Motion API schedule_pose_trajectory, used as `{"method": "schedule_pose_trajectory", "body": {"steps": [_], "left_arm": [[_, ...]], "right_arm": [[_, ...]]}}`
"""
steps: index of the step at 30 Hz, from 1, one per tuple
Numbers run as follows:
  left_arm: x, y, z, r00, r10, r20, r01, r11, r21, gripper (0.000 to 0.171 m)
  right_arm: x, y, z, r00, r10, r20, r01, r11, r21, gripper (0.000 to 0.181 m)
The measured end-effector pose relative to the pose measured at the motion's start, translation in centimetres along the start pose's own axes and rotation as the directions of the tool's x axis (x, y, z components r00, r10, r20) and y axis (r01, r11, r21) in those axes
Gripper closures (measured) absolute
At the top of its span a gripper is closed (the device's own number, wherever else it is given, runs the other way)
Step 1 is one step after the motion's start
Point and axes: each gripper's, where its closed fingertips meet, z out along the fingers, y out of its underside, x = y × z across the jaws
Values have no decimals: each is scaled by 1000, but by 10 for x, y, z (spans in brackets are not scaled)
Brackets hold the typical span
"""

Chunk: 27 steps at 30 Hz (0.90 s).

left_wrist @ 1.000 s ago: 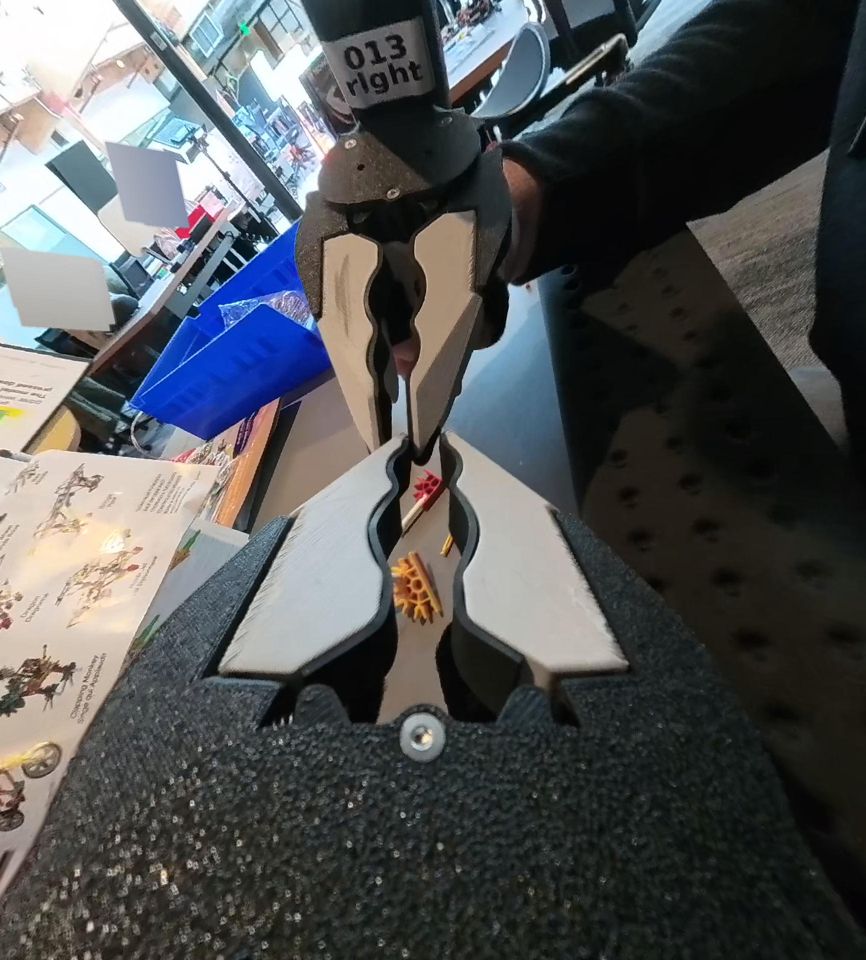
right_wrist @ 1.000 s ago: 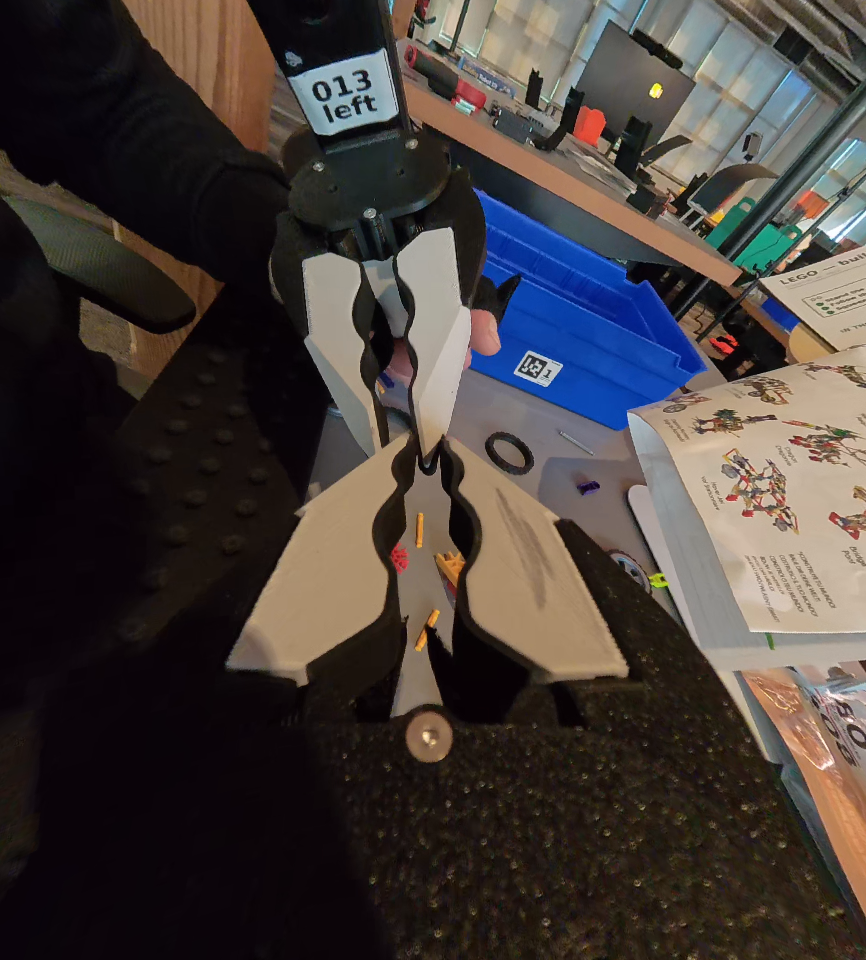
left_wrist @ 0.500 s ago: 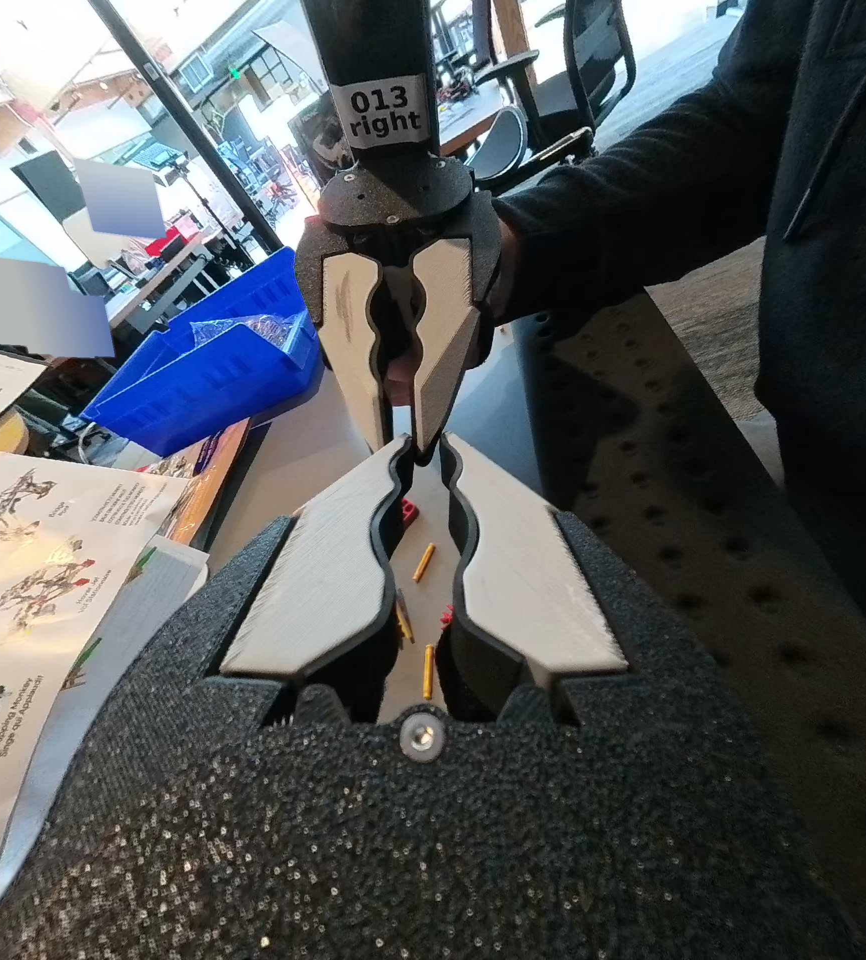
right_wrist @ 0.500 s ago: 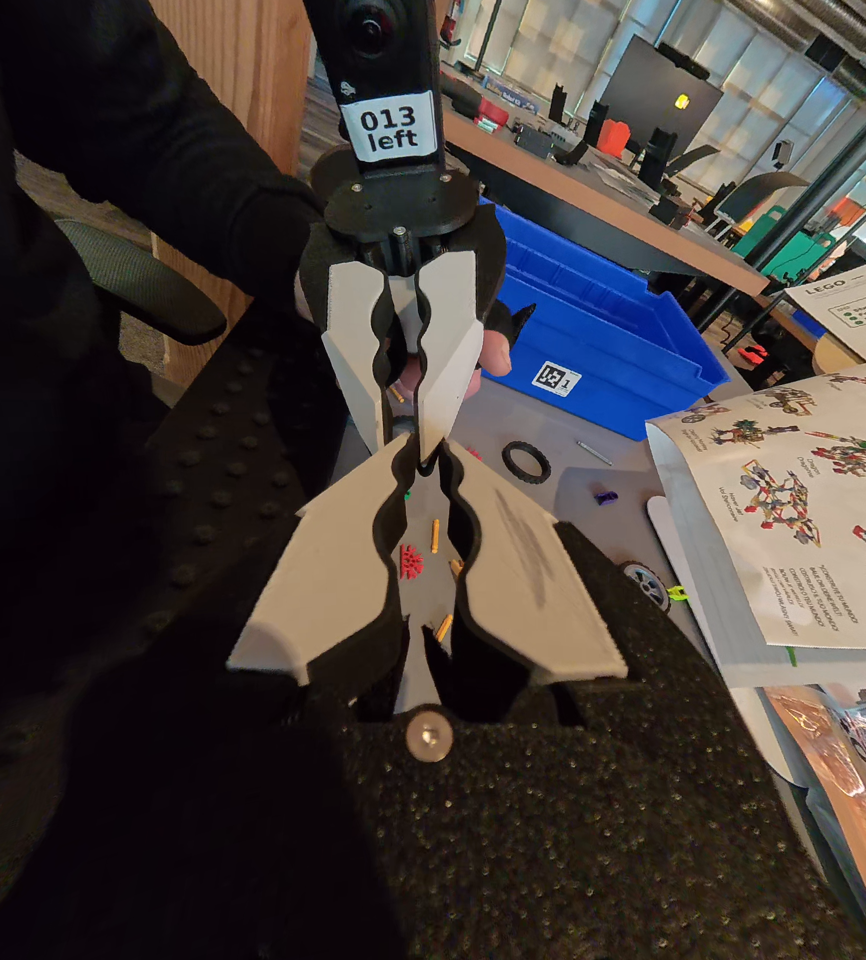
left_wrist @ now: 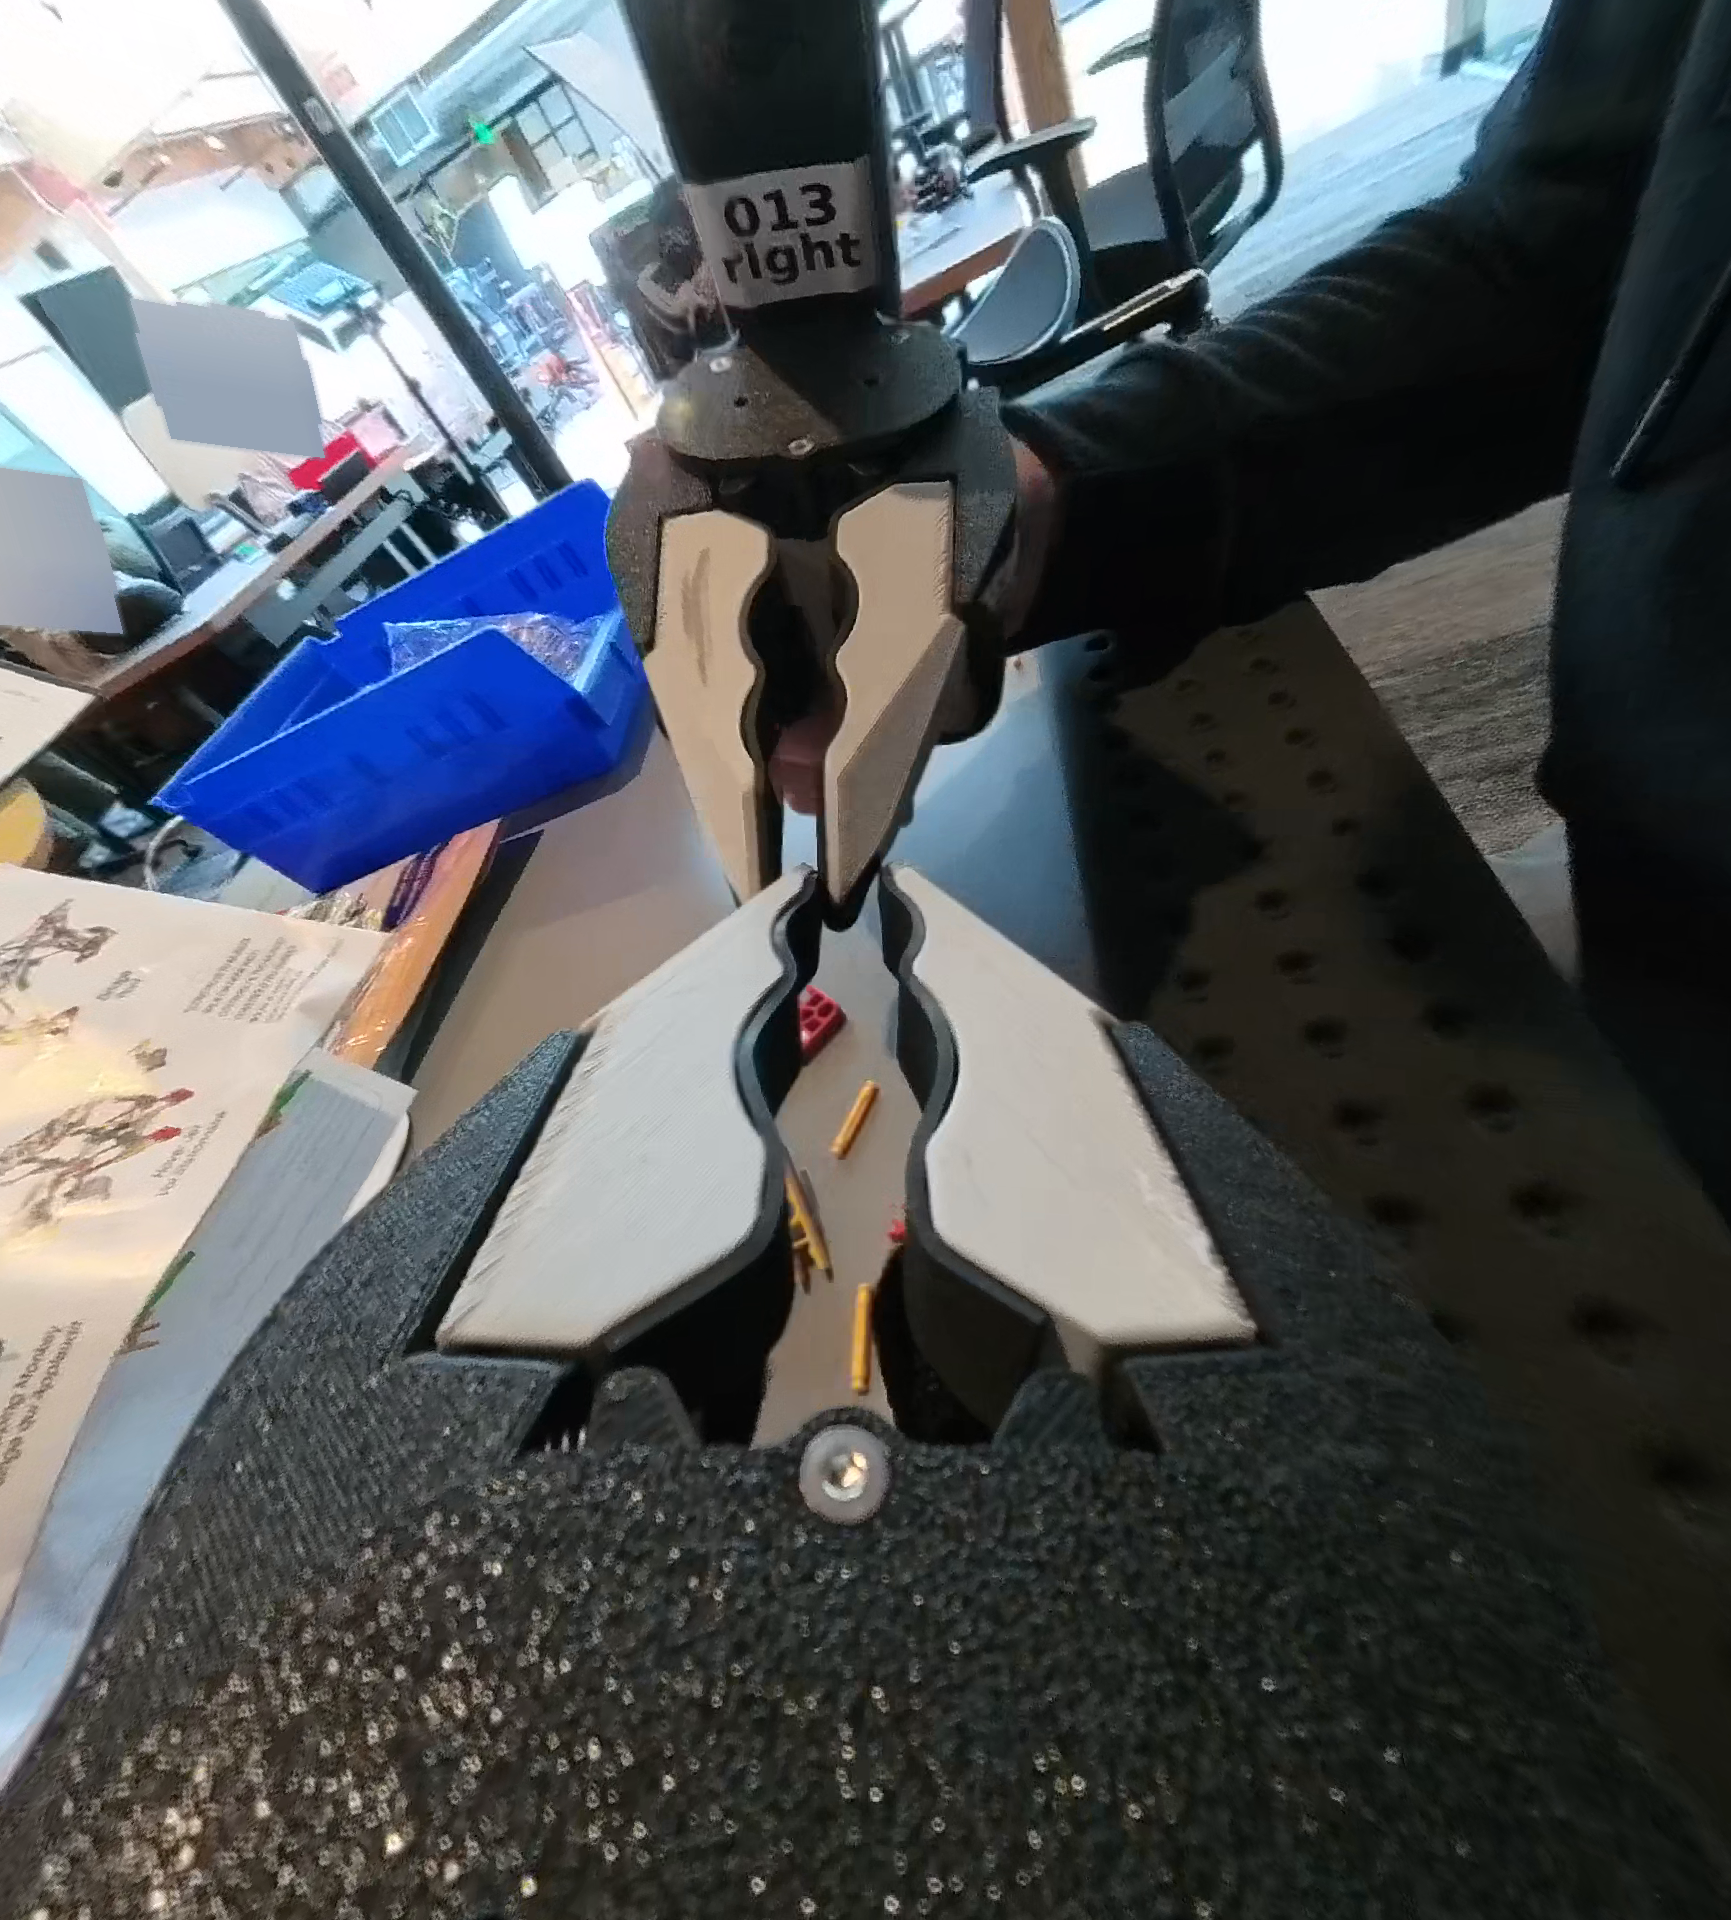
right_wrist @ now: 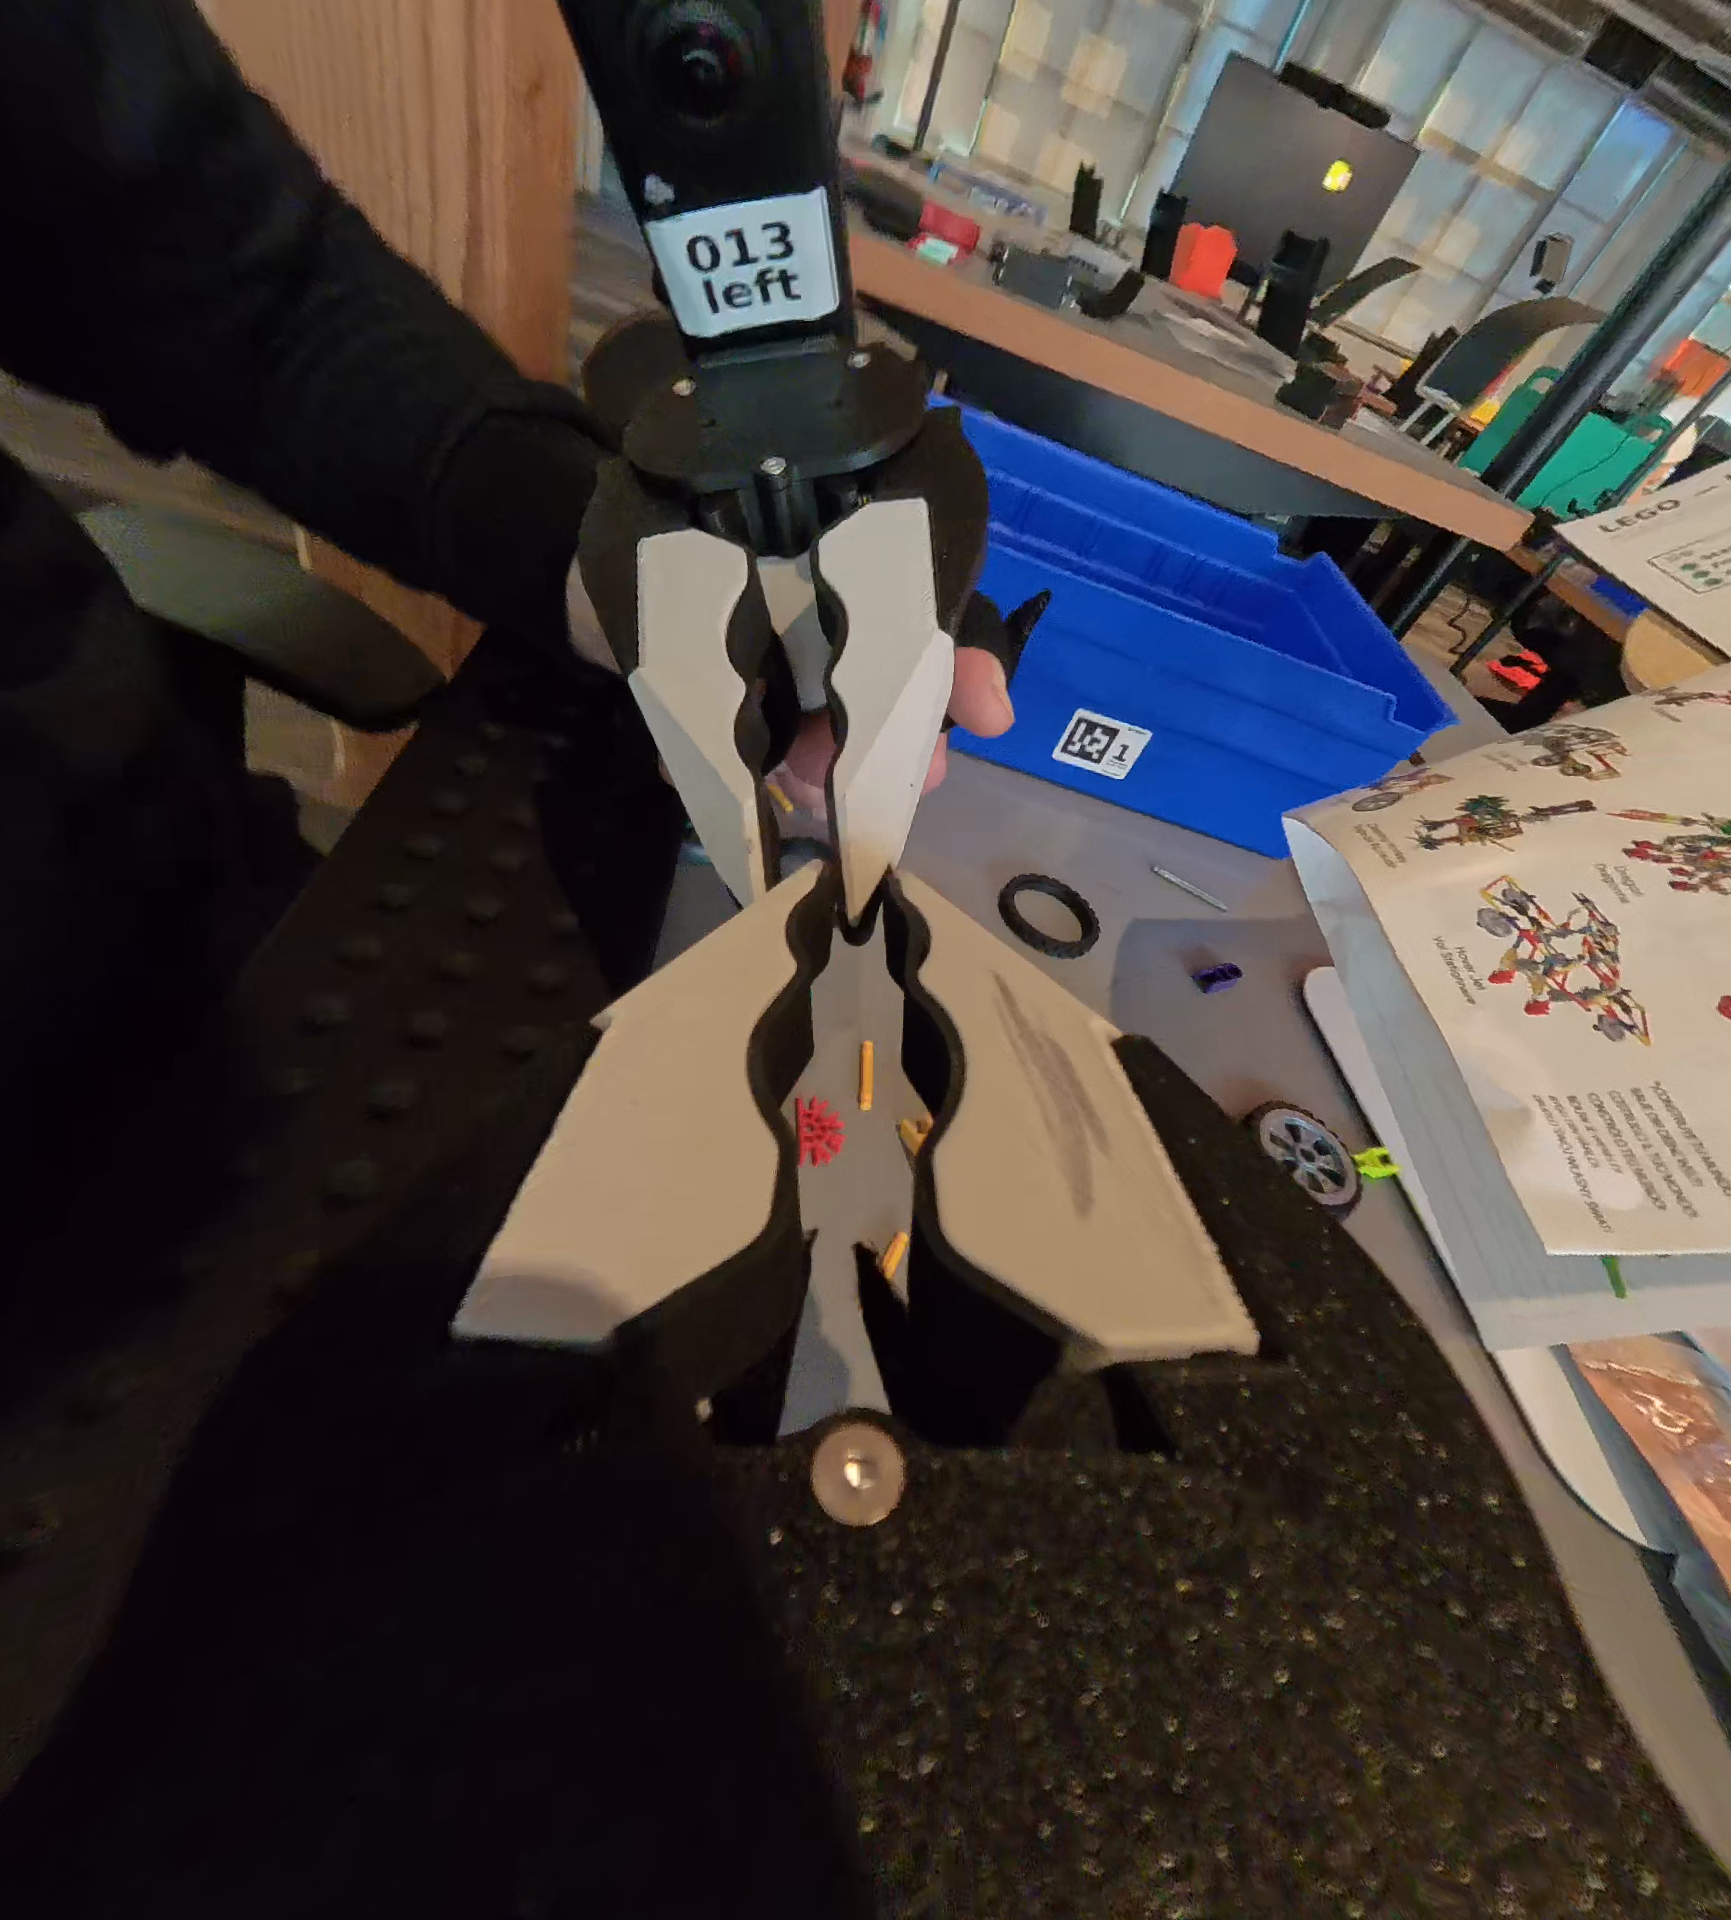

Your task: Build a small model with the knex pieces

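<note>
Frame centre: left gripper (left_wrist: 845,906) and right gripper (right_wrist: 853,914) meet tip-to-tip above grey table (right_wrist: 1131,831), both jaws slightly apart, empty; yellow rod (left_wrist: 855,1118) and red connector (right_wrist: 819,1130) lie below between fingers.

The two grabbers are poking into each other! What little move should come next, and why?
Probably ease the left gripper and right gripper straight apart a little. Their tips are interlocked above the table, so neither looks free to reach the yellow stick or red piece lying below them.
</note>
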Motion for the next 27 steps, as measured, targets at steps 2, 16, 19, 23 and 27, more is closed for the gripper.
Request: {"method": "schedule_pose_trajectory", "body": {"steps": [2,16,19,23,27], "left_arm": [[-3,-2,-1,1000,-13,5,13,1000,7,162],[-60,39,-21,919,-357,166,367,929,-34,130],[-63,38,-23,865,-488,116,489,872,24,123],[-67,9,-35,745,-654,-131,664,710,233,126],[-72,-14,-55,629,-675,-386,777,523,351,131]], "right_arm": [[4,-1,-1,1000,9,-18,-9,1000,10,172],[75,48,-39,939,228,-258,-249,967,-53,166],[81,66,-41,919,283,-274,-319,943,-96,166],[80,81,-37,909,310,-281,-357,924,-137,163],[80,84,-36,903,328,-276,-373,919,-129,162]]}}
